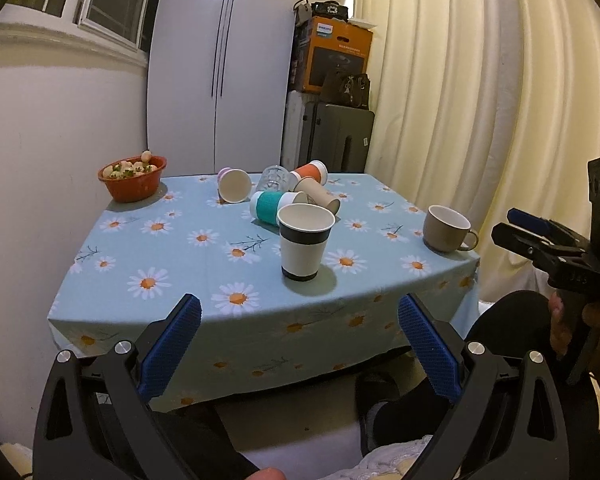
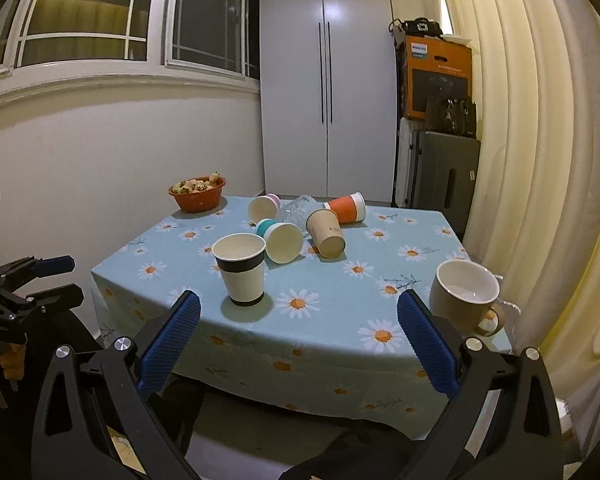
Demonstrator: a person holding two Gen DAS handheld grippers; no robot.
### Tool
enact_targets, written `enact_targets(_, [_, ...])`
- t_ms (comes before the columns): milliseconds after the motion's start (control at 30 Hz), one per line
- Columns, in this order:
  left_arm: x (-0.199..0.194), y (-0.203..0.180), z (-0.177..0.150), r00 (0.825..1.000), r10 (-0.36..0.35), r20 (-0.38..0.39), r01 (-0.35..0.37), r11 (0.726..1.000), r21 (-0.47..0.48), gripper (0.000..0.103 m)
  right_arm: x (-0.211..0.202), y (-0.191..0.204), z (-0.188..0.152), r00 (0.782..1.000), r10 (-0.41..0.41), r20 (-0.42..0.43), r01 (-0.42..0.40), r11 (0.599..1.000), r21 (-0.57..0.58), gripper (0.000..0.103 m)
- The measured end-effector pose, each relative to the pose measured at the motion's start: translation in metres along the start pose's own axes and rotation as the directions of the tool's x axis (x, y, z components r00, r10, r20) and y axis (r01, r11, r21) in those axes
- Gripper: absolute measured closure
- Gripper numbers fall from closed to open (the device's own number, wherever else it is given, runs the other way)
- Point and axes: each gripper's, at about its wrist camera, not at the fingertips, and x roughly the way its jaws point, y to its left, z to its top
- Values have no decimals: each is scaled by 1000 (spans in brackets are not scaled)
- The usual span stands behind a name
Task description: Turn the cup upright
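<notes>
with both the left tongs (image 1: 299, 354) and right tongs (image 2: 298, 350) held open and empty short of the counter (image 1: 172, 264), a reach is judged pending toward the teal-banded cup (image 1: 274, 208) lying sideways behind the upright black-banded cup (image 1: 305, 242).

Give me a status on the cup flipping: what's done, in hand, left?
Done: the black-banded paper cup and beige mug stand upright. In hand: nothing; left gripper and right gripper are open, short of the table. Left: teal cup, brown cup, orange cup, pink-rimmed cup and clear glass lie tipped.
</notes>
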Motion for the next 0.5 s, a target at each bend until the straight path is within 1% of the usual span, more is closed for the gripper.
enact_targets(200, [4, -3, -2, 1000, -8, -13, 8, 1000, 9, 7, 4, -7, -1, 1000, 2, -17, -1, 999, 35, 5])
enact_targets(500, [6, -4, -2, 1000, -5, -19, 5, 1000, 5, 7, 8, -4, -2, 999, -4, -40, 5, 1000, 20, 5])
